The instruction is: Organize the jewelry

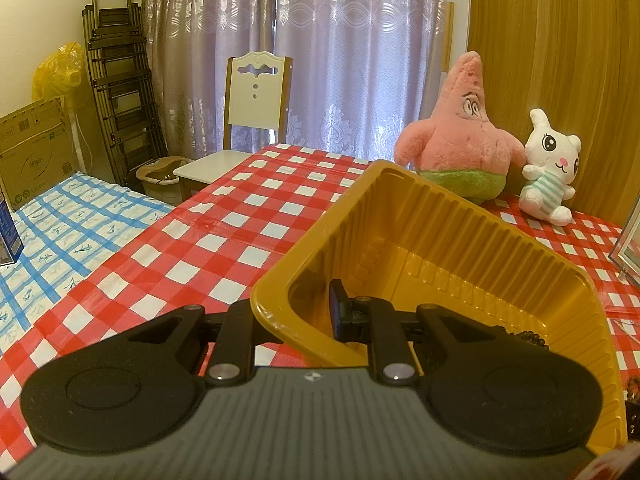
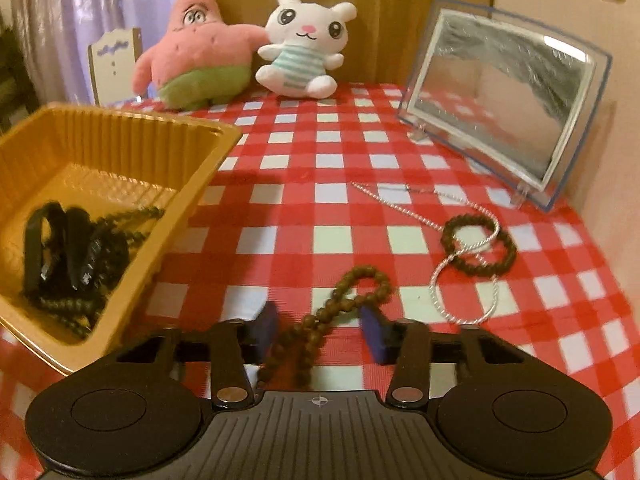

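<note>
Left gripper (image 1: 316, 312) fingers clamped on yellow tray (image 1: 460, 248) wall. Right gripper (image 2: 318, 330) fingers part open, straddling the brown bead strand (image 2: 320, 316) — not pinching. It's light, limp, probably rolls; I'd pinch the doubled section between the fingers.

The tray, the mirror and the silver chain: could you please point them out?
tray (image 2: 120, 128): right wrist view, far ribbed wall.
mirror (image 2: 500, 96): right wrist view, glass centre.
silver chain (image 2: 434, 280): right wrist view, loop's left side.

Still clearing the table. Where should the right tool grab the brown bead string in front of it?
Take the brown bead string at its doubled, twisted run, coming straight down from above. That part already lies between the right tool pads, which stand apart; the far loop lies flat and open.
</note>
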The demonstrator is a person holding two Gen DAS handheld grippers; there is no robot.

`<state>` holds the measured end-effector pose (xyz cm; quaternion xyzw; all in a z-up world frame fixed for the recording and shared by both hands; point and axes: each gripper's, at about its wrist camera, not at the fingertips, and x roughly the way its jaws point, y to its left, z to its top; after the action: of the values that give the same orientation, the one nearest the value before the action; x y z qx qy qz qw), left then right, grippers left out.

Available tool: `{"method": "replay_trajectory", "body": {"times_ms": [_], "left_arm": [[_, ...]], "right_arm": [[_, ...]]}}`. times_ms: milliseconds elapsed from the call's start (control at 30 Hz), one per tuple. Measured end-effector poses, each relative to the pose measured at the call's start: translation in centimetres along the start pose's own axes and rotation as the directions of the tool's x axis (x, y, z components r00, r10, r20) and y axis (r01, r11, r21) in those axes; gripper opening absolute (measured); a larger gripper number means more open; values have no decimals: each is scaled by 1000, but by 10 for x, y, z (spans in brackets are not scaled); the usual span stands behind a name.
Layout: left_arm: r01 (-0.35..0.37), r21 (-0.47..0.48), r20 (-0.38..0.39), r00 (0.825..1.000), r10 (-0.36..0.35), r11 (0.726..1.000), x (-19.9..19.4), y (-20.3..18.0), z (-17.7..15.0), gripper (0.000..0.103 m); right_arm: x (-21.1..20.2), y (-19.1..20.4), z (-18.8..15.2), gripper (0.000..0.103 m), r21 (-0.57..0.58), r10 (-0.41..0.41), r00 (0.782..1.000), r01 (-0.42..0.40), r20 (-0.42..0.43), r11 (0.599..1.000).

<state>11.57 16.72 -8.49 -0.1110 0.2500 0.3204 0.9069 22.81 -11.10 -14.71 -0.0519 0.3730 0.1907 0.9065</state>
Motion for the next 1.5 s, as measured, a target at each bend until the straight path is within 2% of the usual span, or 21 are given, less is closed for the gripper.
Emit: {"method": "replay_trajectory", "body": {"times_ms": [133,233,400,700,933,1200,1500], "left_arm": [[-1,-1,0,1000,1,1000,0,0,0,17],[-1,0,-1,1000,1,1000,1,1,0,17],[0,0,0,1000,0,1000,1,1,0,17],[2,3,6,1000,-2,1000,2,0,1,17],[4,5,8,1000,-4,1000,2,0,1,17],[10,10,9,1000,-11,1000,0,0,2,17],[17,10,13,1000,-17,1000,-1,1,1,17]], "right_arm": [[-3,-4,-1,13,-3,24,1000,-24,-11,1000],[-5,-12,0,7,60,72,997,-70,-34,996],[-24,-30,3,7,186,143,990,-136,-22,973],[-86,-57,31,7,271,212,969,-240,128,932],[-137,-73,59,7,245,209,951,-263,226,933],[-174,-77,83,7,235,212,941,-276,265,932],[-204,-64,112,7,174,254,915,-318,312,932]]}}
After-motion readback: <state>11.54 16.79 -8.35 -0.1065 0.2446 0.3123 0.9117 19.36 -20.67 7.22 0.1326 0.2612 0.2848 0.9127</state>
